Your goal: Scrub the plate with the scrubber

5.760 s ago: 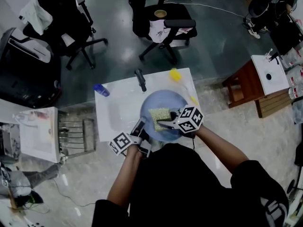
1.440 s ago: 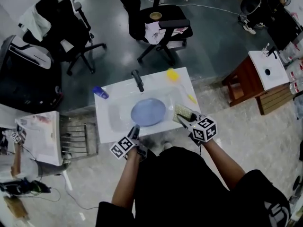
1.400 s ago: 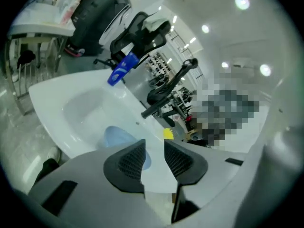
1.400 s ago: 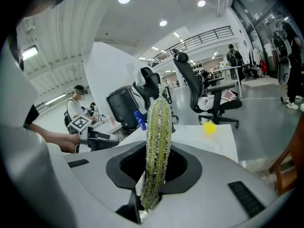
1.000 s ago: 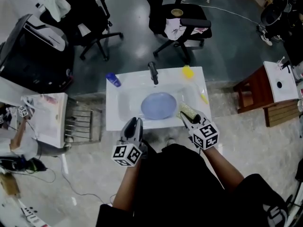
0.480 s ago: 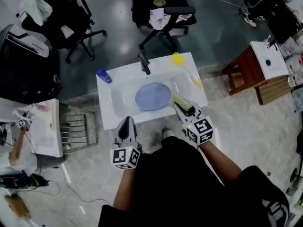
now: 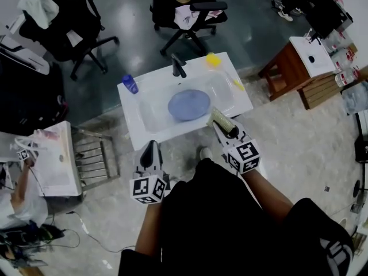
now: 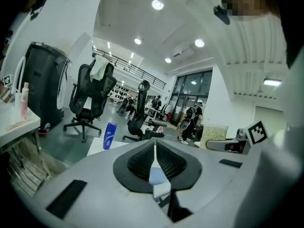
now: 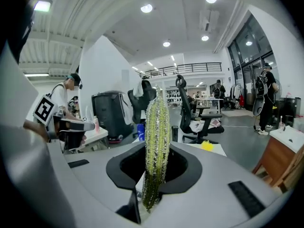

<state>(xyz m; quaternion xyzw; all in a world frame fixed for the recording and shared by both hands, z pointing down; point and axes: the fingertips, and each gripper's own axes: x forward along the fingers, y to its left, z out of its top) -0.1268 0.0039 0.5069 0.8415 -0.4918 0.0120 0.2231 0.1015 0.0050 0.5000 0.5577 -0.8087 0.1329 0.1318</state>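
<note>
Head view: the plate (image 7: 188,104) lies flat in the basin of the white sink counter (image 7: 131,132), right of the basin's centre, with nothing on it. The right gripper (image 7: 223,126) hangs over the counter's near right edge, clamped on the scrubber (image 7: 220,119), which sits just beside the plate's near right rim without touching it. The left gripper (image 7: 150,149) is off the counter's near edge, over the floor, well apart from the plate. A blue bottle (image 7: 130,84) stands at the far left corner.

Left gripper view: the jaws are together with nothing between them. The scrubber (image 8: 217,136) shows off to the right.

Right gripper view: the jaws are closed on the scrubber (image 9: 157,122), which stands upright between them. The left gripper (image 9: 76,125) shows at the left.

Change noted: several seconds ago the scrubber rested on the plate and the left gripper sat at the plate's near rim. Both grippers now stand clear of the plate. A second ago the left jaws stood apart; they are now together.
</note>
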